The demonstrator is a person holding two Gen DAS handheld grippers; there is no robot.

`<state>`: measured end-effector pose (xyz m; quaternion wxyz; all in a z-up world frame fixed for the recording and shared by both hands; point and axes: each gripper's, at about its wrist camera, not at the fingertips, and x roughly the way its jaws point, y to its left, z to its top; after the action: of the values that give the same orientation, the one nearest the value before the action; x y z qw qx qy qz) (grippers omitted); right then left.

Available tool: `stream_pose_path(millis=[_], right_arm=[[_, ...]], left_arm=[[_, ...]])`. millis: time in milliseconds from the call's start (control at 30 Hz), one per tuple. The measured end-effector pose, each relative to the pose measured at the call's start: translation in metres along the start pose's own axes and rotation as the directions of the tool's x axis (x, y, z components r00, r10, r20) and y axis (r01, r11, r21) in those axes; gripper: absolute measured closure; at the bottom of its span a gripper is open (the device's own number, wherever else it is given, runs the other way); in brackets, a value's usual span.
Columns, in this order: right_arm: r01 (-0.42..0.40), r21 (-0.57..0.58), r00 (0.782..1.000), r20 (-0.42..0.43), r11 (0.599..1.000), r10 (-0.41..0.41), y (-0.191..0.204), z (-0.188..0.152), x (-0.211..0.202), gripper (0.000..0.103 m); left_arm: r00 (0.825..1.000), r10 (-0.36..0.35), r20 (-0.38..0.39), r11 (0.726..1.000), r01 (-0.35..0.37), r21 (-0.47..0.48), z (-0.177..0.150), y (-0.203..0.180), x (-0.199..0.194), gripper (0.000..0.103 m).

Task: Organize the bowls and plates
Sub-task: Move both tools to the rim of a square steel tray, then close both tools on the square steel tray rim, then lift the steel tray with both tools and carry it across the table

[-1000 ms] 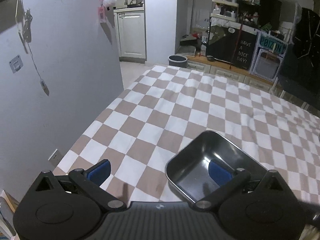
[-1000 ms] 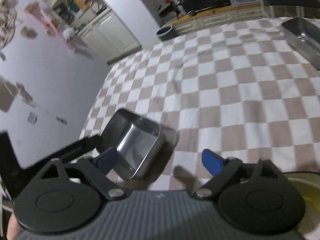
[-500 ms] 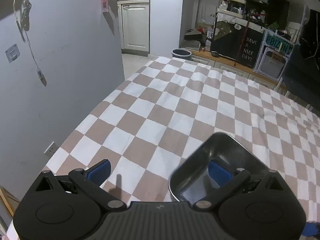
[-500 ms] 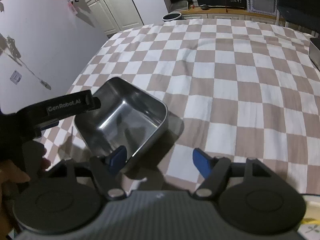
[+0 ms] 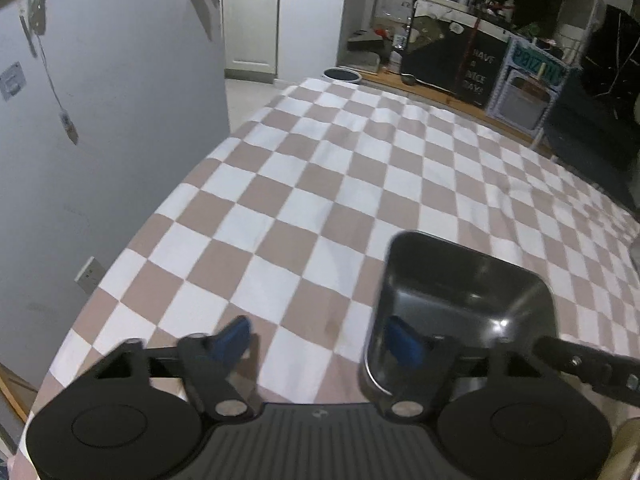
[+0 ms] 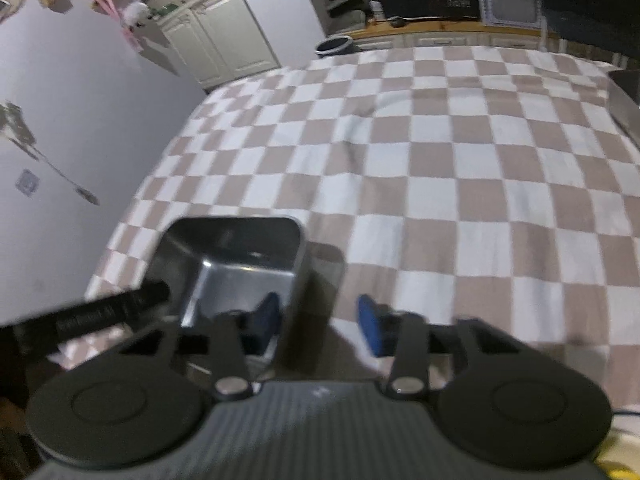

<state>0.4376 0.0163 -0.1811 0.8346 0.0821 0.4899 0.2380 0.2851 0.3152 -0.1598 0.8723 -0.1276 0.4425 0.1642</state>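
A rectangular steel bowl [image 5: 464,300] stands on the checked cloth near its front left corner; it also shows in the right wrist view [image 6: 236,256]. My left gripper [image 5: 320,340] is open and straddles the bowl's left wall, right finger inside, left finger outside. My right gripper [image 6: 320,318] is open and straddles the bowl's right wall, left finger inside, right finger outside. The right gripper's body [image 5: 588,364] shows at the right of the left wrist view, and the left gripper's body [image 6: 88,316] at the left of the right wrist view.
A checked tablecloth [image 5: 360,184] covers the table. A grey wall [image 5: 100,120] runs close along the table's left edge. Another steel container [image 6: 624,100] sits at the far right edge. Kitchen cabinets and shelves stand beyond the far end.
Both grippers have closed in on the bowl from either side. The right gripper's left finger has gone inside the bowl and its jaws have narrowed. The bowl has turned slightly.
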Motion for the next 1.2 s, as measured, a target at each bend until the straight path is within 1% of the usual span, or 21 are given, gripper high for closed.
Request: stream_pose_path(millis=[33,67,100,167,200,233,267,333,467,633,833,1000,1133,1200], right_arm=[[-0.011,-0.001,1.000,0.003,1.000,0.011,0.001,0.004,0.000,0.076],[-0.015,-0.004,1.000,0.005,1.000,0.015,0.002,0.005,0.000,0.080],[-0.020,-0.007,1.000,0.006,1.000,0.020,0.003,0.005,-0.001,0.084],[-0.033,-0.005,0.999,0.008,0.999,0.033,0.006,0.007,0.002,0.088],[-0.041,-0.001,0.999,0.008,0.999,0.041,0.007,0.008,0.004,0.091],[-0.050,0.006,0.999,0.008,0.999,0.050,0.008,0.007,0.006,0.092],[-0.054,0.009,0.999,0.008,0.998,0.054,0.009,0.007,0.005,0.092],[-0.062,0.012,0.998,0.011,0.998,0.062,0.009,0.006,0.006,0.092],[-0.067,0.014,0.997,0.030,0.998,0.066,0.006,0.006,-0.003,0.092],[-0.089,0.021,0.994,0.069,0.996,0.088,0.000,0.012,-0.021,0.093],[-0.101,0.016,0.986,0.136,0.995,0.097,-0.013,0.016,-0.061,0.094],[-0.105,0.012,0.975,0.199,0.994,0.100,-0.028,0.015,-0.107,0.095],[-0.106,-0.011,0.961,0.255,0.994,0.105,-0.039,0.014,-0.144,0.095],[-0.102,-0.041,0.952,0.287,0.994,0.109,-0.047,0.009,-0.169,0.095]], left_arm=[[1.000,-0.015,0.000,1.000,0.015,-0.011,0.000,0.001,-0.002,0.045],[0.999,-0.032,0.004,0.999,0.032,-0.020,0.001,0.002,-0.003,0.051],[0.999,-0.049,0.007,0.998,0.050,-0.026,0.001,0.003,-0.004,0.053],[0.997,-0.077,0.013,0.997,0.077,-0.027,0.002,0.002,-0.004,0.063],[0.996,-0.090,0.012,0.996,0.091,-0.027,0.002,0.000,-0.003,0.066],[0.995,-0.101,0.004,0.994,0.101,-0.029,0.003,-0.002,-0.001,0.073],[0.994,-0.112,-0.006,0.993,0.111,-0.033,0.003,-0.003,0.001,0.084],[0.992,-0.126,-0.015,0.991,0.125,-0.036,0.004,-0.005,0.003,0.094],[0.991,-0.137,0.004,0.990,0.137,-0.030,0.006,-0.008,-0.002,0.098],[0.986,-0.156,0.063,0.987,0.157,-0.012,0.007,-0.018,-0.026,0.100],[0.969,-0.211,0.126,0.977,0.210,0.018,0.005,-0.040,-0.063,0.100],[0.947,-0.261,0.185,0.965,0.256,0.049,0.001,-0.067,-0.097,0.100],[0.922,-0.302,0.241,0.953,0.288,0.090,-0.005,-0.094,-0.128,0.100],[0.905,-0.329,0.269,0.944,0.312,0.107,-0.008,-0.107,-0.143,0.100]])
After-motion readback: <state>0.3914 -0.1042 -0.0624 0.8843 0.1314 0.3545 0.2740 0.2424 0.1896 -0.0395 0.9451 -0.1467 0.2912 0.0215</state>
